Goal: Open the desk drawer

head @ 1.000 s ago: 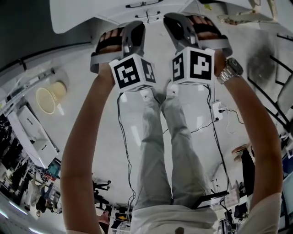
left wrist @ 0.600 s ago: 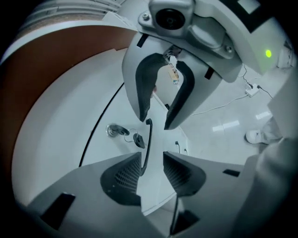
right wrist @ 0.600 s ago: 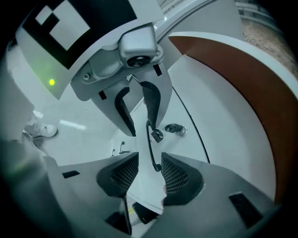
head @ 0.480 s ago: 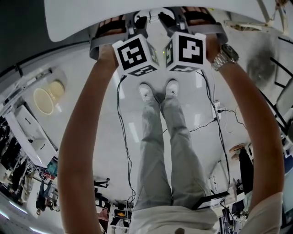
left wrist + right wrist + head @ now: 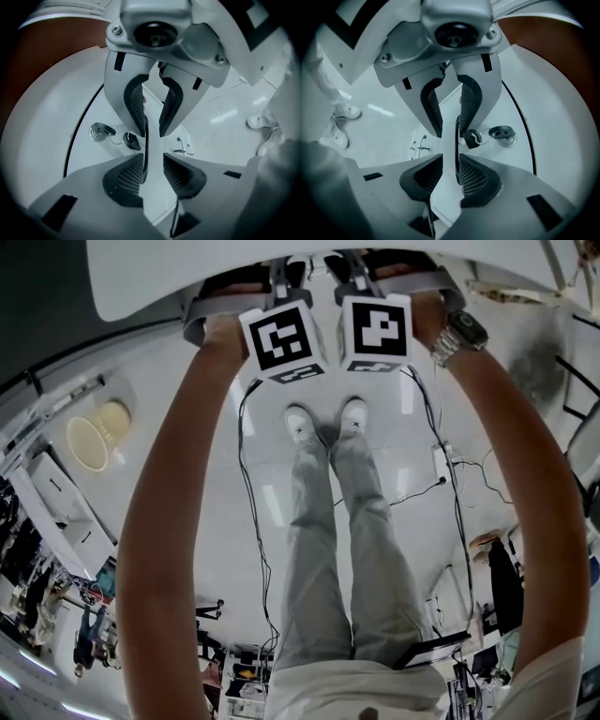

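While both pairs of tongs are closing, neither has a real bite yet. The left tongs [image 5: 153,154] straddle the thin white lip [image 5: 157,192] that stands out from the drawer front [image 5: 86,154], and the lip lies against one pad with a gap at the other. The right tongs [image 5: 451,154] straddle the lip in the same way, again up against one pad only. That off-centre start looks like the first risk. As the jaws come together they may push the tongs sideways instead of clamping square. On so thin an edge, a shallow or skewed hold could slip off at the first pull.

Just beside the jaws a key [image 5: 131,139] hangs on a ring from the lock [image 5: 100,132]. In the right gripper view it sits very near that pair's tips, so a closing jaw could pinch or snag it. Whether the lock is turned I cannot tell. If it is, pulling would only strip the grip or jolt the tabletop.

The drawer looks shut, with its dark seam [image 5: 75,136] narrow. It is tucked under the near edge of the tabletop [image 5: 150,277], which hides the tips from the head view, so the person is probably working by feel. Two holds side by side must pull evenly, or the drawer may rack and bind. The person's legs [image 5: 347,540] stand close below, about where the drawer would come out.
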